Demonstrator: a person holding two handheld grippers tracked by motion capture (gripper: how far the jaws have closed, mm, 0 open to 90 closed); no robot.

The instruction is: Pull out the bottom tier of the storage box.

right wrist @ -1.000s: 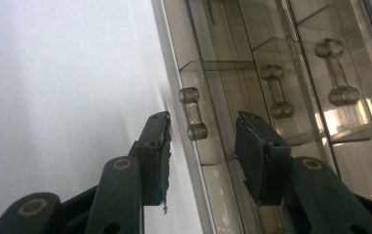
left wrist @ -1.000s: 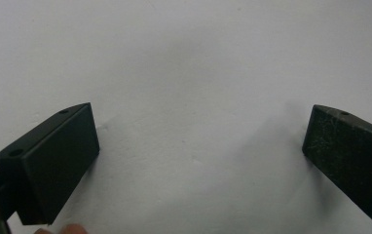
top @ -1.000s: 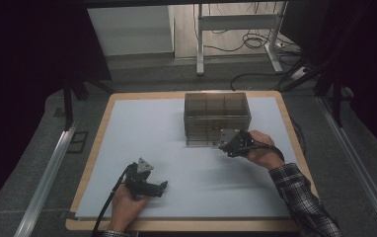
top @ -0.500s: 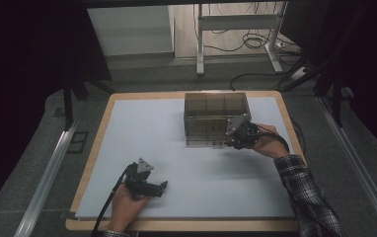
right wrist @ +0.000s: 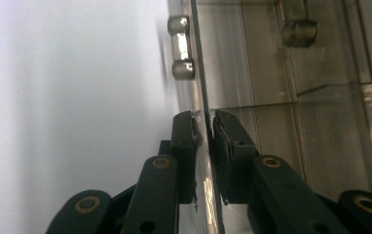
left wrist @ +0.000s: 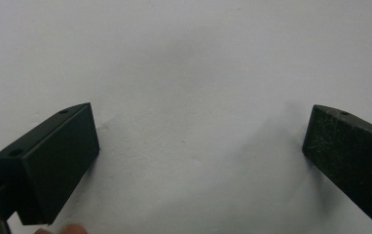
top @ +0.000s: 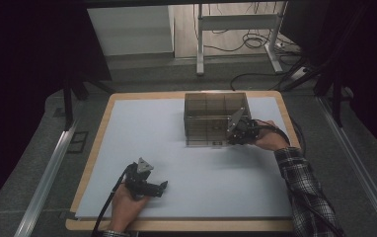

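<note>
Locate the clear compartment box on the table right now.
In the high view the clear compartment box stands at the far right of the white mat, with the right gripper against its near right corner, fingers on its thin front panel.

The box [top: 215, 118] is glossy, smoke-tinted clear plastic; the mat [top: 142, 128] is matt, paper-smooth; the table rim [top: 94, 143] looks wooden.

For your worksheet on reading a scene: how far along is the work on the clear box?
Done: the right gripper has reached the clear box, its jaws just closing on the thin front panel. In hand: that pinch beside the hinge. Left: moving the panel. The left gripper rests open on the white mat.
</note>
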